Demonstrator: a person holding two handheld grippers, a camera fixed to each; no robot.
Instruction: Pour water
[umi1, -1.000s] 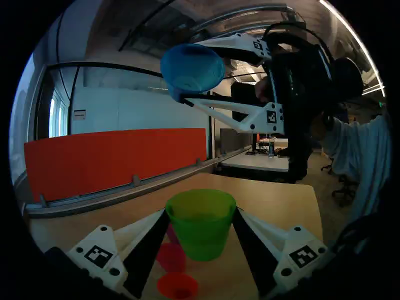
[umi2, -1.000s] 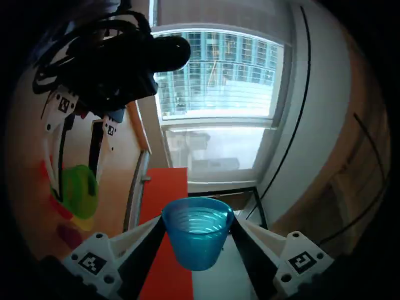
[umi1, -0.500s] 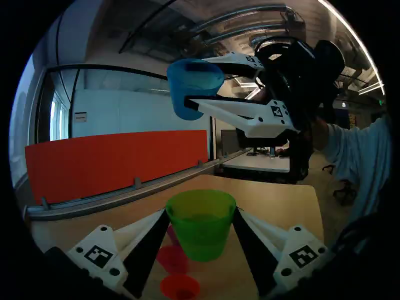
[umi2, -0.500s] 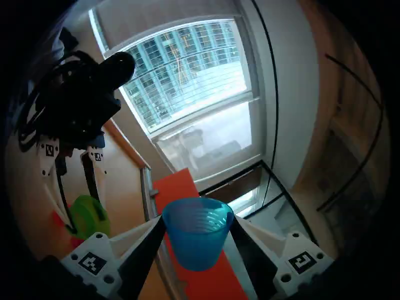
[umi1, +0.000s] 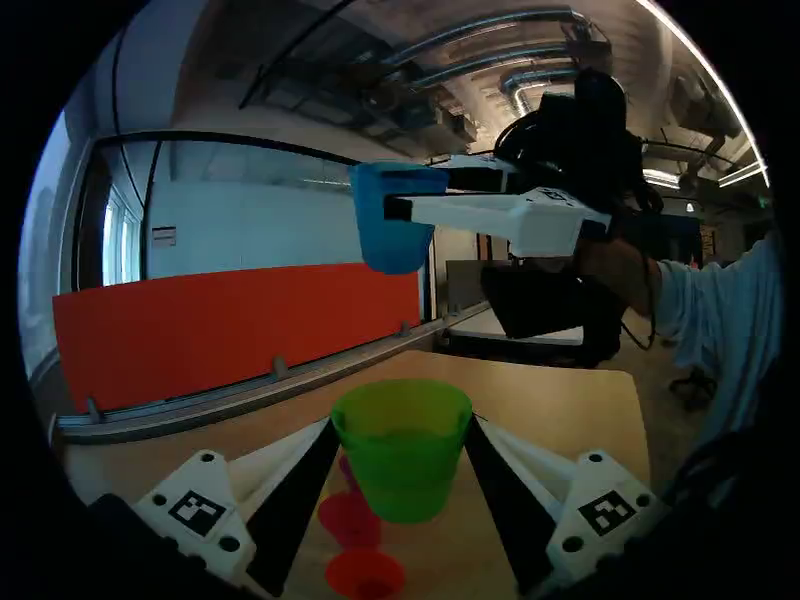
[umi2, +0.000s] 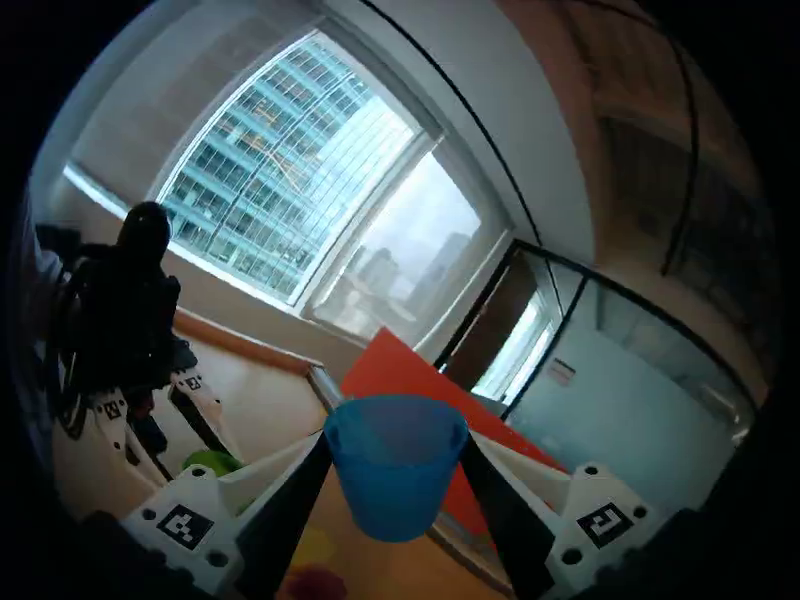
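Left gripper view has the left gripper (umi1: 400, 432) pinching a see-through green cup (umi1: 402, 465) from both sides. The cup is upright, held above the table (umi1: 560, 400), with what looks like water partway up inside. Higher over the table, the right gripper (umi1: 400, 195) clamps a see-through blue cup (umi1: 393, 235) between its two fingers, also upright with the rim on top. Right gripper view shows that blue cup squeezed on both sides. A couple of small red cups (umi1: 352, 515) sit on the table under the green one.

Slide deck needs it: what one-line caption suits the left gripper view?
Left gripper holds a green cup over the table; right gripper holds a blue cup upright, higher up.
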